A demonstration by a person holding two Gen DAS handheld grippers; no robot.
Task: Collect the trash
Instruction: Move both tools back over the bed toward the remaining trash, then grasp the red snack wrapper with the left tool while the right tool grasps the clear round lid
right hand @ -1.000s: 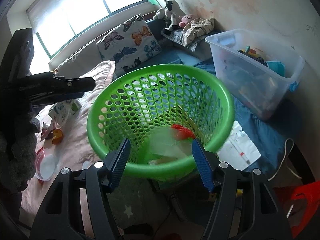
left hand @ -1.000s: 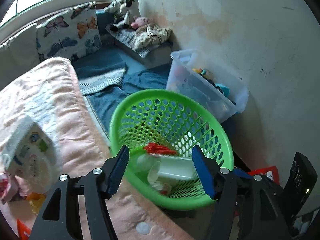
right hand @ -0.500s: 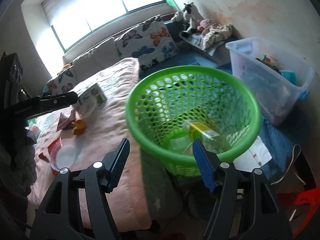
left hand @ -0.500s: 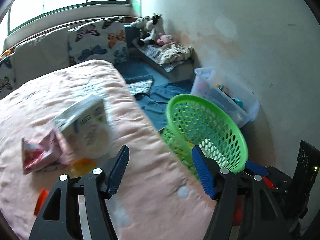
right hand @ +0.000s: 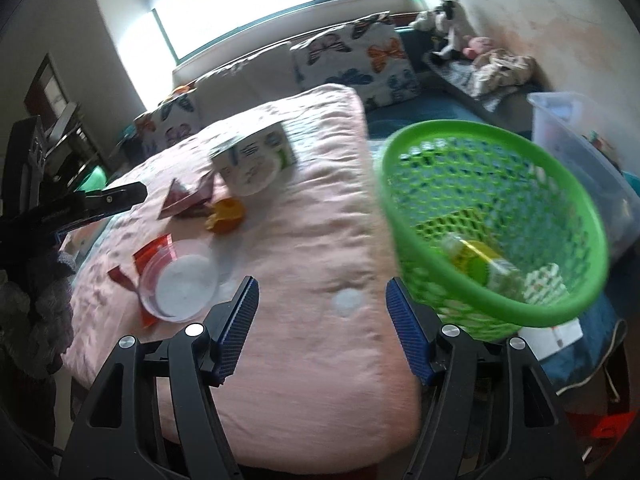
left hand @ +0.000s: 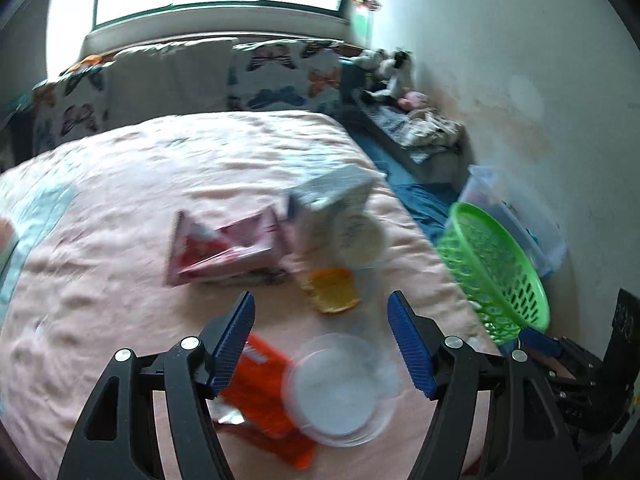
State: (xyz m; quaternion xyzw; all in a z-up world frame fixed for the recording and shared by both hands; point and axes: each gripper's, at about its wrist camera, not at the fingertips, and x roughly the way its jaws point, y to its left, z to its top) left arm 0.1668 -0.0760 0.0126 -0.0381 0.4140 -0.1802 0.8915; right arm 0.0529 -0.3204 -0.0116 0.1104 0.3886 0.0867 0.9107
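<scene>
Trash lies on the pink bed (left hand: 120, 200): a clear plastic cup (left hand: 340, 388) on an orange-red wrapper (left hand: 264, 396), a small yellow piece (left hand: 332, 290), a pink-red packet (left hand: 228, 246) and a white carton (left hand: 336, 208). My left gripper (left hand: 320, 340) is open and empty, just above the cup. The green basket (right hand: 496, 224) stands beside the bed with a bottle and paper inside. My right gripper (right hand: 320, 324) is open and empty over the bed edge, left of the basket. The cup (right hand: 180, 286), the yellow piece (right hand: 226, 214) and the carton (right hand: 256, 158) also show there.
Butterfly pillows (left hand: 276, 76) line the far side under the window. A clear storage bin (right hand: 580, 152) stands behind the basket, near the wall. Soft toys (right hand: 448, 28) sit on a low shelf. The left gripper's arm (right hand: 80, 204) shows at the left of the right wrist view.
Both grippers have swung left, away from over the basket to over the bed. The left one now faces the trash on the bed. Both stay open and empty.
</scene>
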